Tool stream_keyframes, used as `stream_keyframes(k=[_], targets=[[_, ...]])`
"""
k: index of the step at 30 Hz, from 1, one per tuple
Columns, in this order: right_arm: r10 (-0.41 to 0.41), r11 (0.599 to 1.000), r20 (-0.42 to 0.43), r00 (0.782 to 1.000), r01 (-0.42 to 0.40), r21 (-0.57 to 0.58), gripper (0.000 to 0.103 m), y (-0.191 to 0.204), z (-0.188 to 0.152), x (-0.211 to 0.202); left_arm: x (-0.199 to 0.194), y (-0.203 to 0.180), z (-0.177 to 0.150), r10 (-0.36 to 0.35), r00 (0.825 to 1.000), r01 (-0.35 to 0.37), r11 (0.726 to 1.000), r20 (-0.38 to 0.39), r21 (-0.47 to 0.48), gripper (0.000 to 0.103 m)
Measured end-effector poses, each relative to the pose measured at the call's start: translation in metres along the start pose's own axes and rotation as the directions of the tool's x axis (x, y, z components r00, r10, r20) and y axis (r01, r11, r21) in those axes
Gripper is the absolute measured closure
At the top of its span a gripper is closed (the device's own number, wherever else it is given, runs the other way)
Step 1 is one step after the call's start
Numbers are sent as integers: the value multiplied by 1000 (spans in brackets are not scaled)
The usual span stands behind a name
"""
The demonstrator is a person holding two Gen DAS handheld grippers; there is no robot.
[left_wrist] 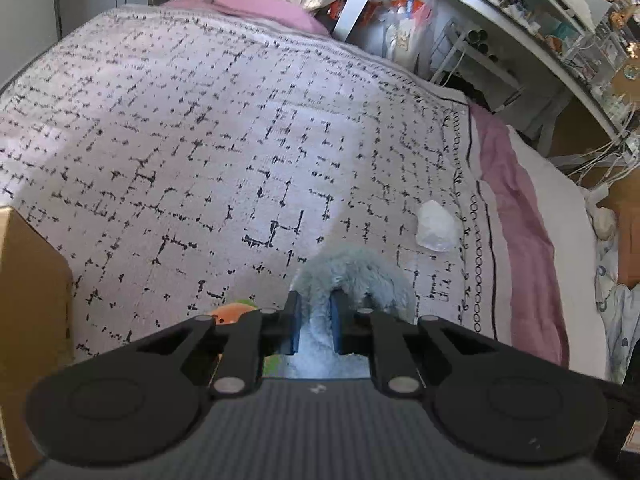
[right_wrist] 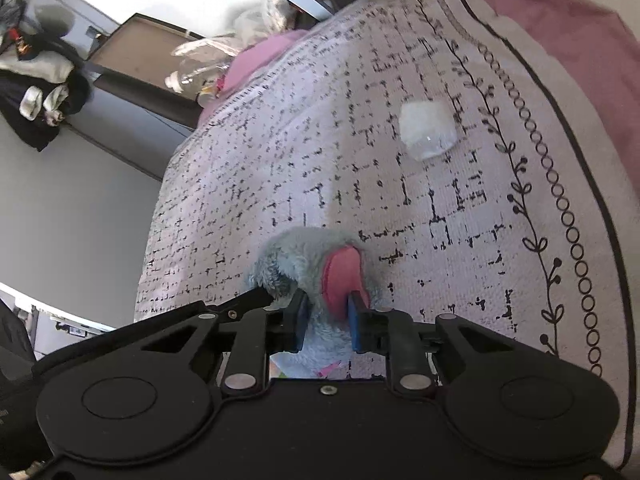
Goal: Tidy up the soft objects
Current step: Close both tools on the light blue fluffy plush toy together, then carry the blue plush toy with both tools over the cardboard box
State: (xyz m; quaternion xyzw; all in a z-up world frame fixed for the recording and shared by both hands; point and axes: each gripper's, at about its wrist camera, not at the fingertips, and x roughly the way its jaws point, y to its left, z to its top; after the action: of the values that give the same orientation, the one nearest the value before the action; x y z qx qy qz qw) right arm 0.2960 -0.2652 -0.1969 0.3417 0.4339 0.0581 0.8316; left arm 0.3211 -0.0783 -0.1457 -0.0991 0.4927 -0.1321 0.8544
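two claws clamped on grey plush toy (left_wrist: 352, 276), left claw (left_wrist: 315, 322), right claw (right_wrist: 329, 322)

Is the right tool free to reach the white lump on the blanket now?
Probably not yet: the right tool is shut on the grey plush toy. The blanket toward the white lump lies bare.

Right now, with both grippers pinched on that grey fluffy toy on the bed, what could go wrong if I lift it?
1. The left gripper pinches only fur on the grey plush toy, so it may slip out.
2. The right gripper clamps the toy's pink ear; pulling the hands apart could strain that seam.
3. The white crumpled wrapper lies just beyond on the bedspread and could be swept off.
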Motion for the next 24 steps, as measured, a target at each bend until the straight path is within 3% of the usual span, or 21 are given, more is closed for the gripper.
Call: stream_keyframes(k=[24], targets=[[-16,992,148,989,34,-120,85,46,-29,-76,-86,-8,-25,-71,989,69,997,126,20,91]])
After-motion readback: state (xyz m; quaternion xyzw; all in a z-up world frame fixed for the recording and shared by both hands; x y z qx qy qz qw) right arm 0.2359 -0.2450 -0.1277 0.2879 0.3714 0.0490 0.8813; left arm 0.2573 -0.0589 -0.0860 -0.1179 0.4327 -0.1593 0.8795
